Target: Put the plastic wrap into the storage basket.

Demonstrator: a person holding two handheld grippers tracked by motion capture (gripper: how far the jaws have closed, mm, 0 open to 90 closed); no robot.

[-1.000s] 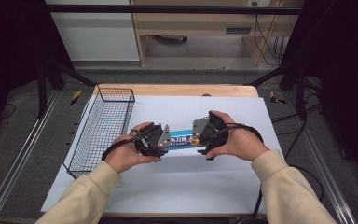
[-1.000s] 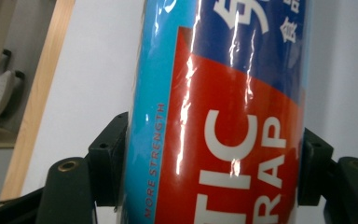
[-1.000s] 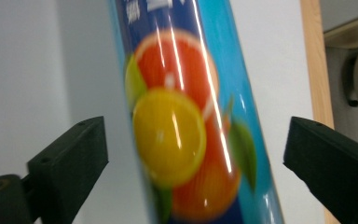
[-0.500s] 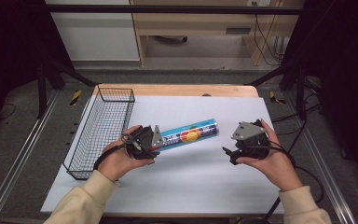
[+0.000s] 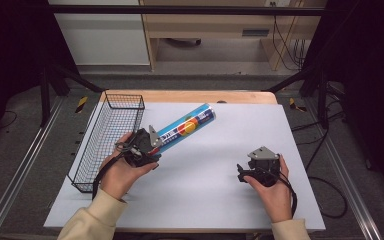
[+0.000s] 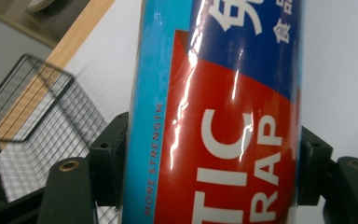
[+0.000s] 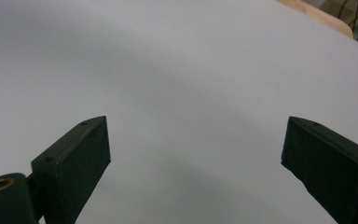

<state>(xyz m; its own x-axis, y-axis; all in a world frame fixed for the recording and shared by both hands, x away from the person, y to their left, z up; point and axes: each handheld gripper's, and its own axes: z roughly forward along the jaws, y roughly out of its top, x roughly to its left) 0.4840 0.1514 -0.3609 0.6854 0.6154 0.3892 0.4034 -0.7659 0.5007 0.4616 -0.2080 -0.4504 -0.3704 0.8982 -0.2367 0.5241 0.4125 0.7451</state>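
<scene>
Overhead light lay even on my white table [image 5: 220,165] while the room's edges stayed black; glare streaked the wrap tube [image 6: 223,116], and my close views looked soft.

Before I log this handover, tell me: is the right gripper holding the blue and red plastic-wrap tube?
No: the right gripper has its jaws spread over bare white table sheet, while the blue and red plastic-wrap tube sits clamped in the left gripper.
</scene>
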